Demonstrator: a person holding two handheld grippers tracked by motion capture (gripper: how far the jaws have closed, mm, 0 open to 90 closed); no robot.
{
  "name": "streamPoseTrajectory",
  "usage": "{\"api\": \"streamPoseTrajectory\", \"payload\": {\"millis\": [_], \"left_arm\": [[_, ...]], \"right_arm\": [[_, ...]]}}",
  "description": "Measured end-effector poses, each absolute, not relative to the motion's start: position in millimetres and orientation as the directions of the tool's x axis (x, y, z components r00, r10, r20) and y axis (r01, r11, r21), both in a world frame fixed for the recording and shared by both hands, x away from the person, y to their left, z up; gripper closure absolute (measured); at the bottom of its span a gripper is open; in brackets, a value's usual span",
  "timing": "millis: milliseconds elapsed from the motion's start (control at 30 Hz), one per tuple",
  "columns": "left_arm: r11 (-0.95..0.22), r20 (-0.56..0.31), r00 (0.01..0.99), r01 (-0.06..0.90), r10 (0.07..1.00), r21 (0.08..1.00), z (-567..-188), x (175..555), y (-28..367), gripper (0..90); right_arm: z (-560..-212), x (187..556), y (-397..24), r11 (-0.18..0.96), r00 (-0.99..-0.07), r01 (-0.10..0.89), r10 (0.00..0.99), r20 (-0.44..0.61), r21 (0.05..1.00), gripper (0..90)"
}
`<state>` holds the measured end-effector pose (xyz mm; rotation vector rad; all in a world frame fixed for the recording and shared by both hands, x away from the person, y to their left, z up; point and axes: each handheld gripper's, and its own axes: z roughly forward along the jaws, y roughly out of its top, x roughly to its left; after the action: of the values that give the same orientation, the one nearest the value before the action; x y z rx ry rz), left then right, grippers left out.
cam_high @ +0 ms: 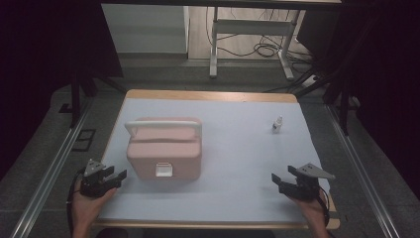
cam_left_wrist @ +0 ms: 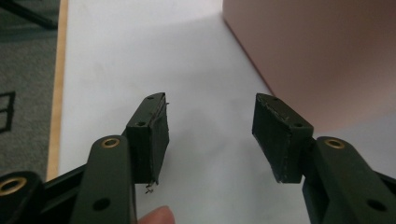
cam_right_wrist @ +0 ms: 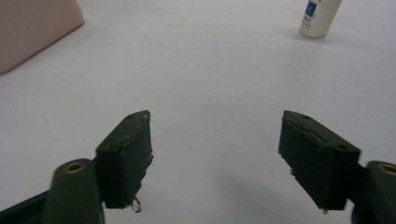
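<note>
High view: pink box (cam_high: 164,148) sits left of centre on the white table (cam_high: 237,163), handle up, latch facing the person. Left gripper (cam_high: 118,177) is just beside its near-left corner, not touching. Right gripper (cam_high: 275,181) is way over by the near-right edge, and a small bottle (cam_high: 277,124) stands farther back on that side.

Left gripper view: jaws spread, nothing between them, box wall at upper right.

Right gripper view: jaws wide apart and empty, bottle up ahead.

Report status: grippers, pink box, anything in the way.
Left gripper open, empty, beside pink box. Right gripper open, empty. Box latched, untouched. Small bottle stands far right, clear.
</note>
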<state>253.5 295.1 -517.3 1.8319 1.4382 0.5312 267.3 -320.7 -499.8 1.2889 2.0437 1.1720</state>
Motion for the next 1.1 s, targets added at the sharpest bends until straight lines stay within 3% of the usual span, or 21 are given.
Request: {"api": "streamPoseTrajectory", "payload": {"millis": [333,833,1100], "left_arm": [[-0.089,-0.149,0.305,0.647,0.941,0.757,-519,252,296,49.5],[-0.092,-0.172,0.342,0.635,0.924,0.767,-518,255,290,51.1],[-0.133,-0.147,0.383,0.614,0.912,0.778,-515,251,285,66.2]], "right_arm": [[-508,265,-312,0.248,-0.495,0.474,0.868,0.024,0.845,35.8],[-509,264,-330,0.225,-0.518,0.473,0.853,0.062,0.852,45.8],[-509,262,-330,0.23,-0.53,0.454,0.846,0.053,0.861,44.5]]}}
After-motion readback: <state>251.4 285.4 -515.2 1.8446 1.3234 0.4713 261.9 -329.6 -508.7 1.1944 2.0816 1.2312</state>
